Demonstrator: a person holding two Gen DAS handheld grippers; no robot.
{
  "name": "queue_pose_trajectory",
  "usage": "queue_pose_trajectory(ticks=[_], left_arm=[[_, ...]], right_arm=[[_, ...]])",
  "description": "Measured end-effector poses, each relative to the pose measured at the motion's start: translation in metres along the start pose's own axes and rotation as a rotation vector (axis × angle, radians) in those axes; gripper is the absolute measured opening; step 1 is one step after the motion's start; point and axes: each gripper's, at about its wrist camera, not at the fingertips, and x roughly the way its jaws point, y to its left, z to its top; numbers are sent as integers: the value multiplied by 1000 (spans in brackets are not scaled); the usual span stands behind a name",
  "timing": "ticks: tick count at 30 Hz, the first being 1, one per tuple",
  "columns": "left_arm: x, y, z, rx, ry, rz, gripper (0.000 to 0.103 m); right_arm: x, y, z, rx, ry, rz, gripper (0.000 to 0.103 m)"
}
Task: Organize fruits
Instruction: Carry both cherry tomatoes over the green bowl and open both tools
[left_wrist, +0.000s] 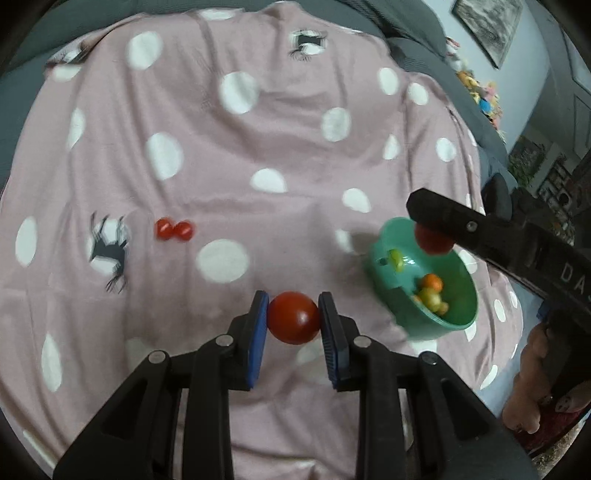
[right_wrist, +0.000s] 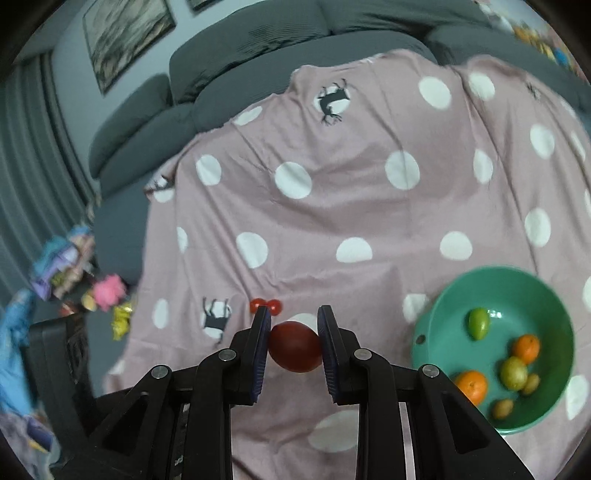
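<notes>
In the left wrist view my left gripper (left_wrist: 293, 312) is shut on a round dark red fruit (left_wrist: 293, 318), lifted over the pink dotted cloth (left_wrist: 229, 155). To its right, my right gripper (left_wrist: 430, 230) holds another red fruit (left_wrist: 433, 242) just above the far rim of the green bowl (left_wrist: 391, 236). The right wrist view shows that gripper (right_wrist: 293, 325) shut on its dark red fruit (right_wrist: 294, 348), with the bowl (right_wrist: 491, 272) at lower right. Inside lie a lime (right_wrist: 479, 323), two oranges (right_wrist: 526, 348) and several small yellowish fruits. Two small red fruits (left_wrist: 173, 229) (right_wrist: 266, 305) lie on the cloth.
A grey sofa (right_wrist: 236, 59) curves round the far side of the cloth. Bright toys and wrappers (right_wrist: 107, 295) are heaped off the cloth's left edge. A person's hand (left_wrist: 528, 387) grips the right tool's handle. Framed pictures (right_wrist: 125, 33) hang on the wall.
</notes>
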Motion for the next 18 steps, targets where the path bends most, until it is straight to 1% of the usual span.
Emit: queue_pose_trajectory(ticks=[1, 2, 4, 6, 8, 11, 12, 16, 18], left_arm=[[3, -10, 3, 16, -10, 7, 27], [8, -20, 7, 30, -18, 11, 27], [20, -39, 16, 45, -21, -19, 27], [32, -54, 24, 61, -15, -41, 27], [44, -71, 28, 91, -12, -34, 27], [63, -94, 30, 138, 2, -35, 27], [68, -98, 30, 146, 9, -40, 27], [92, -120, 33, 191, 37, -38, 27], [103, -129, 31, 213, 54, -37, 27]], right_arm=[[-5, -6, 2, 4, -16, -14, 28], [-10, -13, 3, 3, -42, -48, 28], [-20, -29, 7, -3, -83, -130, 28], [-27, -49, 11, 39, -103, -155, 28], [-30, -70, 14, 78, -107, -157, 28], [-31, -99, 14, 111, -94, -235, 28], [-30, -106, 13, 131, -88, -244, 28], [-28, -146, 11, 258, -64, -219, 28], [-27, -157, 7, 285, -52, -237, 28]])
